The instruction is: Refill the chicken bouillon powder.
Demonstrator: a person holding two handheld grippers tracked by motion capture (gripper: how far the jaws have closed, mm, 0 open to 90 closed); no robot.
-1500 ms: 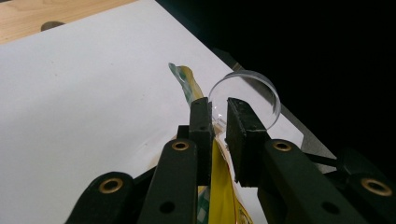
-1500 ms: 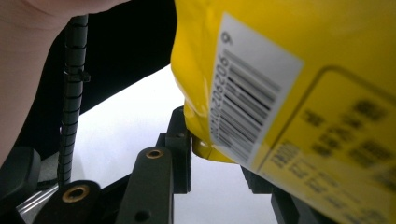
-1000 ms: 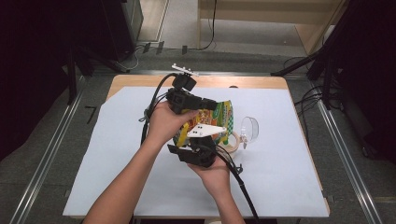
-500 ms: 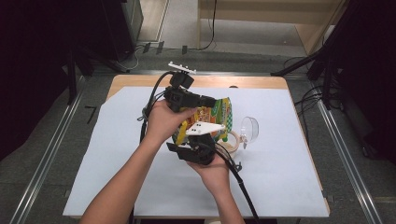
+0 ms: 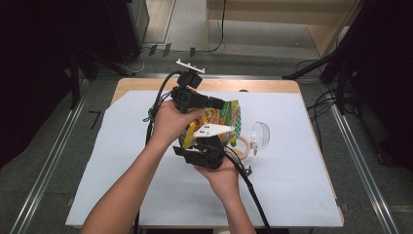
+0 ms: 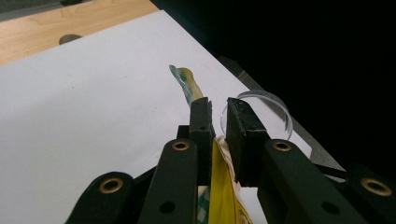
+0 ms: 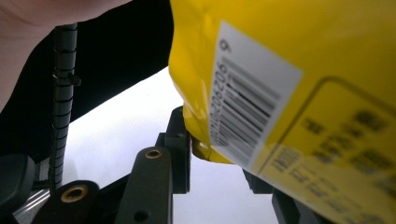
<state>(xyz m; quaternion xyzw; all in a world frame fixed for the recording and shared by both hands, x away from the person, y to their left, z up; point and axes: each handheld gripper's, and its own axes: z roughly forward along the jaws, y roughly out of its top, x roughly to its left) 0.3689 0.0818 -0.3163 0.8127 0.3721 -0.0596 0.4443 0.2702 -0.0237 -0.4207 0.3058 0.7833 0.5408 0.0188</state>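
White sheet (image 5: 292, 195) over wooden table (image 5: 263, 86), grey floor (image 5: 58, 161) around.

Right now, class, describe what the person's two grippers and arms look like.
Both the left gripper and the right gripper are black, each with two flat black jaws, brass-coloured pivot pins and a trailing black cable. The right one carries a pale three-cornered plate. Both forearms are bare, with no sleeves.

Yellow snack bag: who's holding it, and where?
Both grippers: the left gripper pinches the yellow printed plastic snack bag at its top edge; the right gripper clamps its bottom corner.
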